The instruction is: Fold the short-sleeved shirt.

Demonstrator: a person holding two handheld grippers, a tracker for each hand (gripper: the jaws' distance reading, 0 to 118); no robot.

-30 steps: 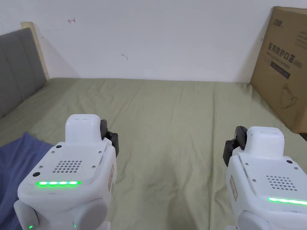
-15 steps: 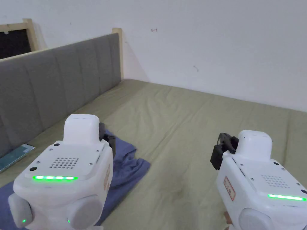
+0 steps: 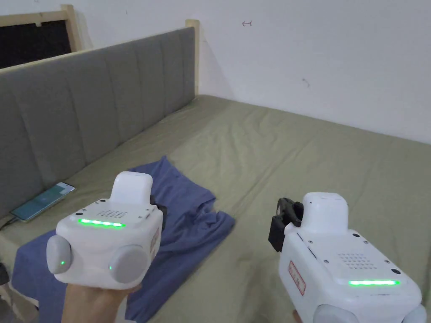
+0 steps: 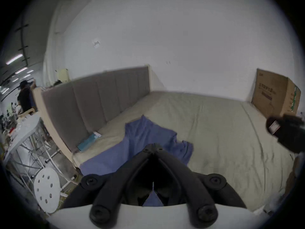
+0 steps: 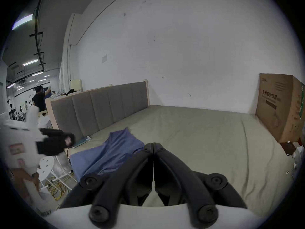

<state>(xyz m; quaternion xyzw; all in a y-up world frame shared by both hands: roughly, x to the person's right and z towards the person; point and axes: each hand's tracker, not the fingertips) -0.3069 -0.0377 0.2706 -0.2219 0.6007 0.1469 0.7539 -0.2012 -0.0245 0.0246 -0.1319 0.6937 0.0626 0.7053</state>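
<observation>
A blue short-sleeved shirt (image 3: 185, 218) lies crumpled at the near left of the olive bed sheet (image 3: 294, 168), close to the headboard; it also shows in the left gripper view (image 4: 148, 138) and the right gripper view (image 5: 115, 146). My left gripper (image 4: 153, 145) hovers above the shirt with its jaws closed together and nothing between them. My right gripper (image 5: 153, 145) is shut and empty, held over bare sheet to the right of the shirt. In the head view the white housings hide the jaws of the left gripper (image 3: 158, 208) and most of the right gripper (image 3: 284, 214).
A grey padded headboard (image 3: 84, 105) runs along the left. A phone (image 3: 42, 201) lies on the sheet beside it. A large cardboard box (image 5: 280, 107) stands at the bed's far right corner. A white stool (image 4: 46, 188) and cables sit on the floor left of the bed.
The head camera has swung left, bringing the headboard, phone and most of the shirt into view. Both grippers stay held out in front, now nearer the shirt.
</observation>
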